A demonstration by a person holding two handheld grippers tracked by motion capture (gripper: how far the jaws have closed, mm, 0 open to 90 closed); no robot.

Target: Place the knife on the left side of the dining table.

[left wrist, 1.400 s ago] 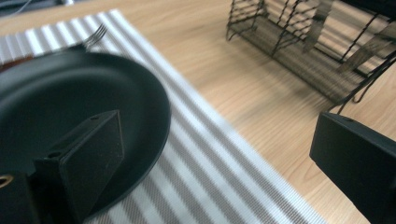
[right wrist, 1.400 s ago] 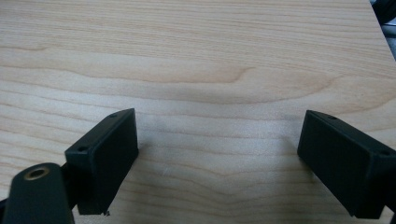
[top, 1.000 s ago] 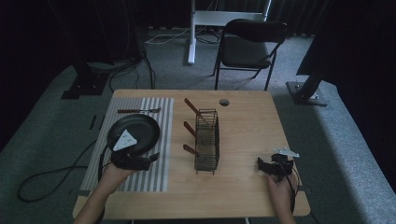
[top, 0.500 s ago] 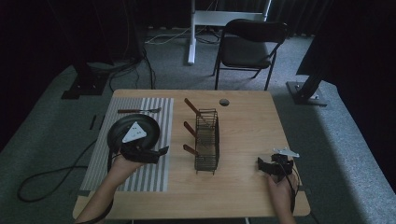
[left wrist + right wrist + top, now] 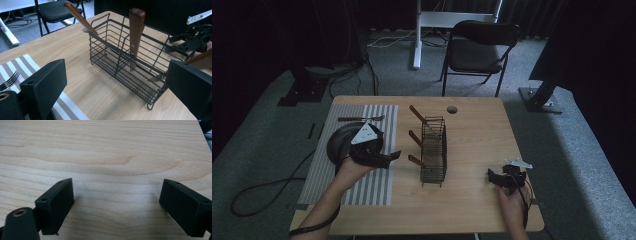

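A black wire cutlery basket [image 5: 433, 150] stands mid-table with three wooden-handled utensils [image 5: 417, 115] leaning out of its left side. In the left gripper view the basket [image 5: 150, 65] is straight ahead, a brown handle [image 5: 136, 30] upright in it. My left gripper [image 5: 391, 159] is open and empty, between the black plate [image 5: 339, 145] and the basket, pointing at the basket; its jaws [image 5: 117, 92] stand wide. My right gripper [image 5: 491, 176] rests open at the front right, over bare wood [image 5: 116, 205].
A striped placemat [image 5: 377, 185] lies on the table's left, with the plate on it and a fork [image 5: 359, 119] at its far end. A small round dark disc [image 5: 452, 109] sits near the far edge. A chair [image 5: 479, 47] stands beyond the table.
My left gripper has moved from above the plate to the right and lower, now facing the basket. The right gripper has stayed put.
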